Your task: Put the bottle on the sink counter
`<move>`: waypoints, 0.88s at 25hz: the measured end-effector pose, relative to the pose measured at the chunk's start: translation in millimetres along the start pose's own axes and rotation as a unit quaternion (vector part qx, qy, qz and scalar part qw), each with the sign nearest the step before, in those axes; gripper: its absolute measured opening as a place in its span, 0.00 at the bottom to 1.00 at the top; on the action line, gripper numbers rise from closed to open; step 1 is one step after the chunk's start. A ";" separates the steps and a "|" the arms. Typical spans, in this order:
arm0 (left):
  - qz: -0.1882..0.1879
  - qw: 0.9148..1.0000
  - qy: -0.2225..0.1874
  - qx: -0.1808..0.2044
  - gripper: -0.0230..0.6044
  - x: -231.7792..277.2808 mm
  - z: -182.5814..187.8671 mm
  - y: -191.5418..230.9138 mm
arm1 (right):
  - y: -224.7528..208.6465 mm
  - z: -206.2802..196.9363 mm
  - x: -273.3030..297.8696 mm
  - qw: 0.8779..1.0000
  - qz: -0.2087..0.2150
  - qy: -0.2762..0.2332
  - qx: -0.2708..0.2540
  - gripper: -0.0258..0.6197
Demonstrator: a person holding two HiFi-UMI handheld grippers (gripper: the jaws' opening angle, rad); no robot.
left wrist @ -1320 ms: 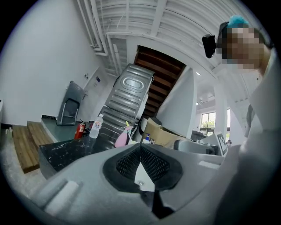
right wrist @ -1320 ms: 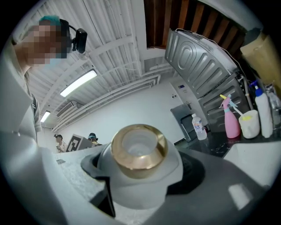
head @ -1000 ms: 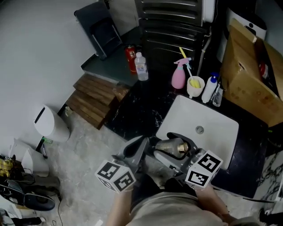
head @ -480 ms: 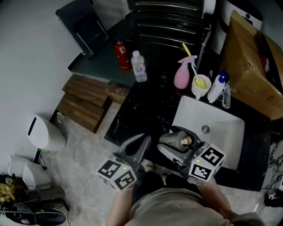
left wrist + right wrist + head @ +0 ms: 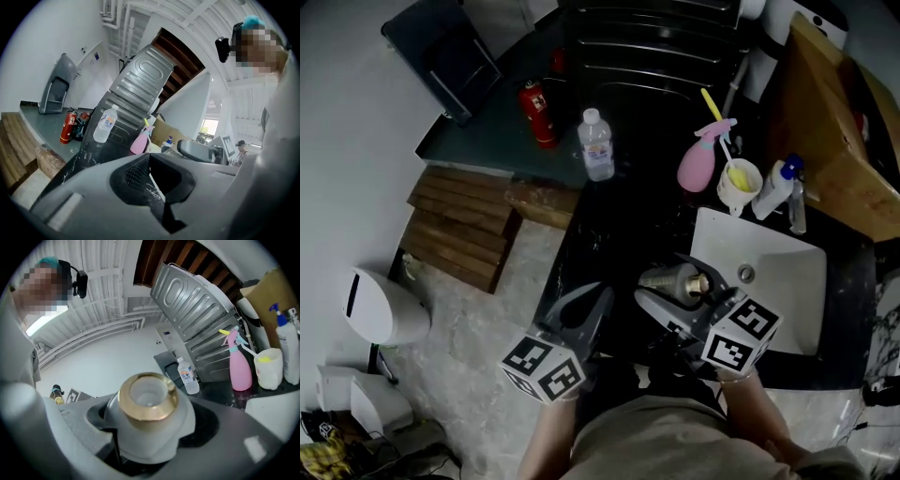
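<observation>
Over counter [image 5: 602,230], right gripper [image 5: 667,292] grips bottle [image 5: 149,404].

The bottle [image 5: 148,401] shows only its gold-rimmed neck and shoulder in the right gripper view; its lower body is buried between the jaws of the right tool [image 5: 679,292]. In the head view that tool covers the near corner of the sink [image 5: 773,267]. The cardboard box [image 5: 839,141] is cut off by the right edge, and the label on the water bottle [image 5: 596,145] is too small to read.
</observation>
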State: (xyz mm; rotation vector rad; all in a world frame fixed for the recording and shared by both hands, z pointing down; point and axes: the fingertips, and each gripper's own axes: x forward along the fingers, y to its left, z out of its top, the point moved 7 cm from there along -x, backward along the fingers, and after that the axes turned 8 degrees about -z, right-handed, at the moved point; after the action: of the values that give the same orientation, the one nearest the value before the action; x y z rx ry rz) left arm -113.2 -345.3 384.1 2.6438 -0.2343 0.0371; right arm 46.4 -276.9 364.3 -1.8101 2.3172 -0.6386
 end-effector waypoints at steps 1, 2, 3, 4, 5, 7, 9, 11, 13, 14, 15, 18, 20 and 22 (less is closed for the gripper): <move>-0.008 1.000 0.004 -0.003 0.05 2.9 0.3 5.4 | -2.0 0.3 5.3 1.000 -0.008 0.002 -0.002 0.57; -0.015 1.000 0.008 -0.006 0.05 6.0 0.6 10.7 | -4.4 0.4 10.7 1.000 -0.016 0.005 -0.006 0.57; -0.023 1.000 0.011 -0.008 0.05 9.2 0.7 16.1 | -7.2 0.5 15.9 1.000 -0.024 0.008 -0.010 0.57; -0.030 0.999 0.013 -0.011 0.05 12.2 0.9 21.4 | -10.3 0.7 21.1 0.999 -0.033 0.010 -0.014 0.57; -0.037 0.999 0.015 -0.013 0.05 15.2 1.4 26.6 | -14.0 1.1 26.0 0.999 -0.041 0.012 -0.016 0.57; -0.047 0.999 0.019 -0.018 0.05 20.9 2.6 36.3 | -23.2 1.8 35.3 0.998 -0.059 0.014 -0.012 0.57; -0.056 0.998 0.024 -0.023 0.05 25.8 3.2 45.2 | -32.9 1.7 44.2 0.997 -0.076 0.014 -0.005 0.57; -0.064 0.997 0.030 -0.028 0.05 31.3 2.9 54.2 | -42.2 1.4 53.5 0.996 -0.090 0.018 -0.005 0.57; -0.071 0.996 0.037 -0.032 0.05 37.9 1.2 62.8 | -52.0 1.2 62.4 0.994 -0.103 0.025 -0.009 0.57; -0.075 0.996 0.039 -0.035 0.05 41.2 -0.3 67.0 | -56.9 0.8 66.5 0.994 -0.109 0.029 -0.010 0.57; -0.080 0.995 0.041 -0.039 0.05 43.9 -1.5 71.0 | -61.6 0.1 70.3 0.993 -0.114 0.032 -0.010 0.57; -0.088 0.994 0.044 -0.054 0.05 48.3 -5.0 82.0 | -74.5 -2.4 78.9 0.991 -0.130 0.038 -0.010 0.57; -0.088 0.993 0.052 -0.050 0.05 50.9 -8.1 88.3 | -82.9 -3.4 84.3 0.989 -0.139 0.045 -0.016 0.57; -0.088 0.993 0.063 -0.038 0.05 54.2 -10.9 92.5 | -90.4 -4.3 89.4 0.987 -0.146 0.056 -0.027 0.57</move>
State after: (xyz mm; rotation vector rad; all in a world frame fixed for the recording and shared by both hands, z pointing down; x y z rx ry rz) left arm -75.6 -429.2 440.3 2.5637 0.0397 0.1335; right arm 101.5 -378.0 418.4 -2.2176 2.1710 -0.7392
